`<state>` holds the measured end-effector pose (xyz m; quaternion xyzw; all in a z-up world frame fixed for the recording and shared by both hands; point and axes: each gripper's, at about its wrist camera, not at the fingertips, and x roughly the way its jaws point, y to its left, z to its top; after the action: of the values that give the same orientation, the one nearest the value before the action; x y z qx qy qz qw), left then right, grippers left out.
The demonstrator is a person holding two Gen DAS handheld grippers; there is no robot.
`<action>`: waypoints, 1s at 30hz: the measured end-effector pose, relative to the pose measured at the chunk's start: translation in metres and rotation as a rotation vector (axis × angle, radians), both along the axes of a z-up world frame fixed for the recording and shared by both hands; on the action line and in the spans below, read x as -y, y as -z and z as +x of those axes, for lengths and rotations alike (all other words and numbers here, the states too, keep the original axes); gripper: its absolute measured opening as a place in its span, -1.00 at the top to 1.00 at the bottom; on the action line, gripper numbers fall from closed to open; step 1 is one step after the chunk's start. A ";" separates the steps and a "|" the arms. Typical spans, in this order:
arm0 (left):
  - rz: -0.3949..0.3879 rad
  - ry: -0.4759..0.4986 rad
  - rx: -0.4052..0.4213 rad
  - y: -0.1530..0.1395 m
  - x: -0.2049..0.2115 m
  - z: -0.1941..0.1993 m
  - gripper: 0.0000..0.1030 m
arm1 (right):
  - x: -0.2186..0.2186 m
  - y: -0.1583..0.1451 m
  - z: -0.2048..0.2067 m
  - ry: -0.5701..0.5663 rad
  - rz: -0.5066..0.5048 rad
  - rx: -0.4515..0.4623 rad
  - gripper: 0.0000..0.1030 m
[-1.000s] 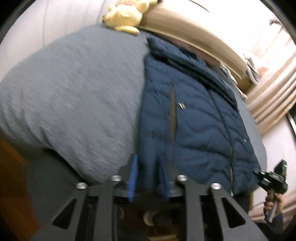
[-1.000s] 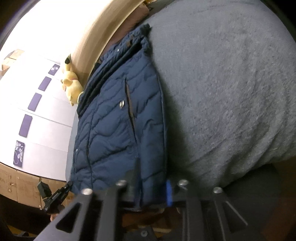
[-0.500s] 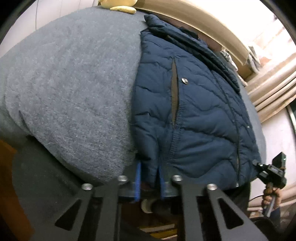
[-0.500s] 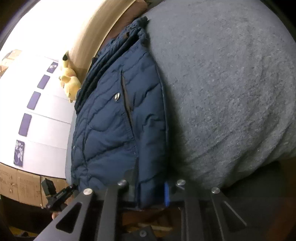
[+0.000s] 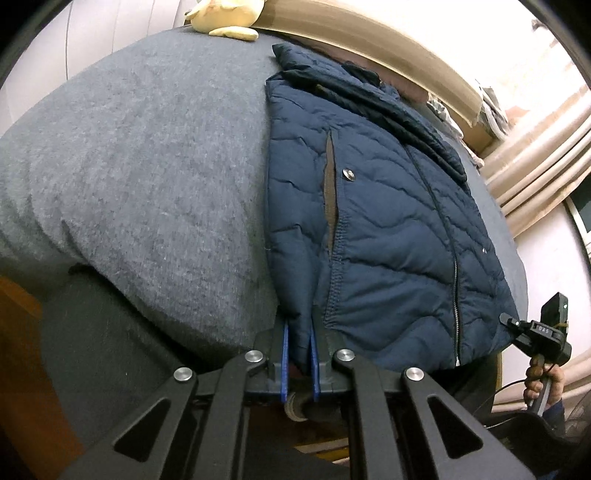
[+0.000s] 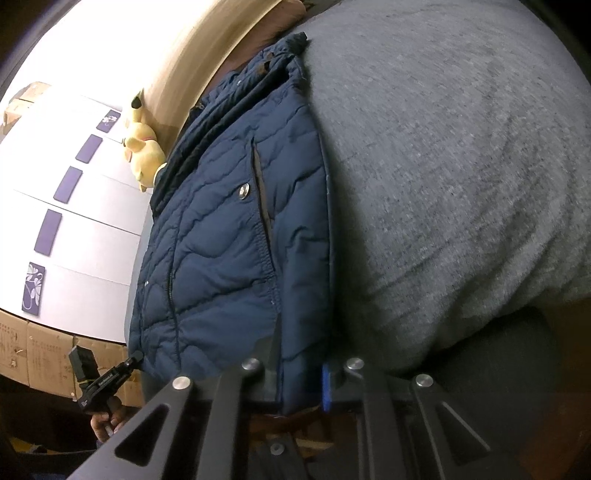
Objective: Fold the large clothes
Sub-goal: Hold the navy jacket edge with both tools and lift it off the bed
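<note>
A navy quilted puffer jacket [image 5: 388,229] lies flat on a grey blanket-covered bed [image 5: 147,177], collar toward the headboard. My left gripper [image 5: 298,354] is shut on the jacket's hem corner at the bed's near edge. In the right wrist view the jacket [image 6: 229,236] lies on the bed [image 6: 443,184], and my right gripper [image 6: 301,376] is shut on the other hem corner. Each view shows the other gripper at the far hem corner, the right one [image 5: 539,332] and the left one [image 6: 99,376].
A yellow plush toy [image 5: 225,14] sits by the wooden headboard [image 5: 406,62], and shows again in the right wrist view [image 6: 142,147]. Beige curtains [image 5: 535,166] hang at the right. Cardboard boxes [image 6: 33,354] stand below a white cabinet wall [image 6: 74,221].
Both grippers have tightened on the hem corners and moved lower and closer to the bed's edge. The jacket looks flatter and more stretched out toward me.
</note>
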<state>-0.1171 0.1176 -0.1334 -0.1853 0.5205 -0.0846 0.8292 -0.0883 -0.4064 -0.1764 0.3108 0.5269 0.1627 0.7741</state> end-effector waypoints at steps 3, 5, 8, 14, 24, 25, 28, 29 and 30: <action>0.016 0.006 0.002 -0.001 0.001 0.004 0.82 | -0.002 -0.002 0.009 -0.002 -0.005 -0.001 0.72; 0.019 0.006 0.002 -0.001 0.004 0.007 0.82 | -0.008 -0.003 0.014 -0.006 -0.011 -0.004 0.72; 0.026 0.010 -0.001 0.001 0.010 0.009 0.82 | -0.009 -0.002 0.014 -0.007 -0.017 -0.013 0.72; 0.037 0.023 -0.004 0.000 0.008 0.013 0.82 | -0.013 -0.006 0.016 -0.002 -0.023 -0.018 0.72; 0.046 0.040 0.020 -0.012 0.006 0.017 0.82 | -0.011 -0.009 0.023 0.002 0.016 -0.001 0.72; 0.046 0.042 0.025 -0.014 0.006 0.017 0.82 | -0.010 -0.011 0.024 0.004 0.029 0.007 0.72; 0.049 0.045 0.037 -0.019 0.007 0.018 0.83 | -0.006 -0.016 0.026 0.006 0.058 0.029 0.73; 0.050 0.045 0.041 -0.021 0.007 0.019 0.83 | -0.005 -0.018 0.025 0.008 0.066 0.035 0.73; 0.049 0.046 0.045 -0.022 0.006 0.019 0.83 | -0.003 -0.020 0.026 0.010 0.079 0.044 0.73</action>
<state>-0.0985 0.1118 -0.1111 -0.1511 0.5079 -0.0951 0.8427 -0.0627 -0.4031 -0.1565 0.3403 0.5013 0.1864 0.7734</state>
